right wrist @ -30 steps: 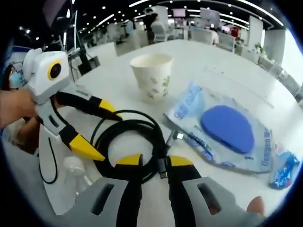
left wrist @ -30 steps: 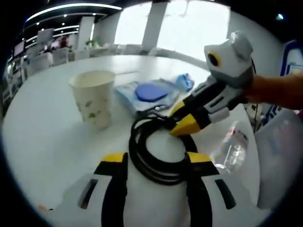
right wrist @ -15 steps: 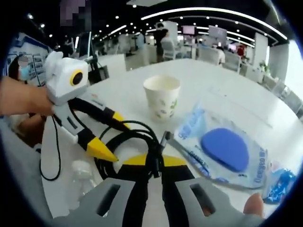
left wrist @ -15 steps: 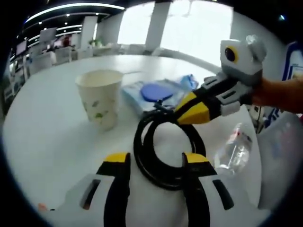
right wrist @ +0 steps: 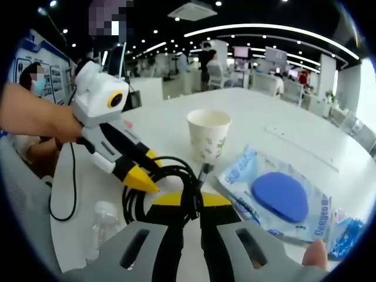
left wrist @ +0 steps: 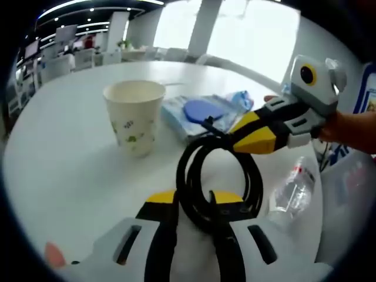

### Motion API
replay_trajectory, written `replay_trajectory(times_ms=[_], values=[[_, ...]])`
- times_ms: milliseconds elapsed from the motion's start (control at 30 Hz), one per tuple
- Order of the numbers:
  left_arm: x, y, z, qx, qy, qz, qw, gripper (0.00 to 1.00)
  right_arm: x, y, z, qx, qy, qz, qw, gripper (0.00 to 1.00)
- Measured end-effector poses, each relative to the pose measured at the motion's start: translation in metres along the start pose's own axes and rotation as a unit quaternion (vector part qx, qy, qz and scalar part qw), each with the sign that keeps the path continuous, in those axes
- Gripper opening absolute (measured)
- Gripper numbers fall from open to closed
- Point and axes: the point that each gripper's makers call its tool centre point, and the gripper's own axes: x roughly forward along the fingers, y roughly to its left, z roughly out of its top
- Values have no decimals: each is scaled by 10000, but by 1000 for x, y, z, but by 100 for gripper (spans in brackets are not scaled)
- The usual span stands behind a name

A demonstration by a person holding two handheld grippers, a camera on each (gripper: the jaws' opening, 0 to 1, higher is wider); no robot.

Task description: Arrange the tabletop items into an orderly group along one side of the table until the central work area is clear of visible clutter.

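A coiled black cable (left wrist: 220, 176) hangs between both grippers just above the white table (left wrist: 64, 158). My left gripper (left wrist: 194, 200) has its yellow-tipped jaws drawn in on the near side of the coil. My right gripper (left wrist: 235, 136) comes in from the right and is shut on the far side, near the plug. In the right gripper view my right gripper (right wrist: 192, 201) pinches the cable (right wrist: 170, 173) between its jaws. There the left gripper (right wrist: 145, 169) reaches in from the left onto the coil. A paper cup (left wrist: 135, 117) stands upright behind the cable.
A clear packet with a blue pad (right wrist: 279, 197) lies right of the paper cup (right wrist: 208, 135), with a small blue wrapper (right wrist: 343, 238) at its far end. A clear plastic bottle (left wrist: 291, 191) lies on its side near the table edge. A person sits beyond that edge.
My left jaws have narrowed from wide open onto the near side of the coil. My right gripper, which shut on the cable about half a second ago, still holds it.
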Motion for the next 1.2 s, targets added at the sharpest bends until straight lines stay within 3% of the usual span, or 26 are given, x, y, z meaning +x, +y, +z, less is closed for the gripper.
replay_trajectory(times_ms=[100,333,600,900,1200], values=[[-2,1,5,15,-93,41,9999,9,0,-1,2,23,-27,-30,10000,9],[-8,4,15,67,-139,163,9997,7,-5,-1,9,-2,-100,-43,9999,8],[-16,2,40,287,-273,238,9989,6,-16,-9,25,64,-301,-150,9994,8],[-17,-10,63,518,-391,216,9977,6,-35,-20,35,19,-412,-295,9987,8],[-7,-36,84,800,-414,95,9959,7,-67,-37,36,-51,-455,-531,9975,8]])
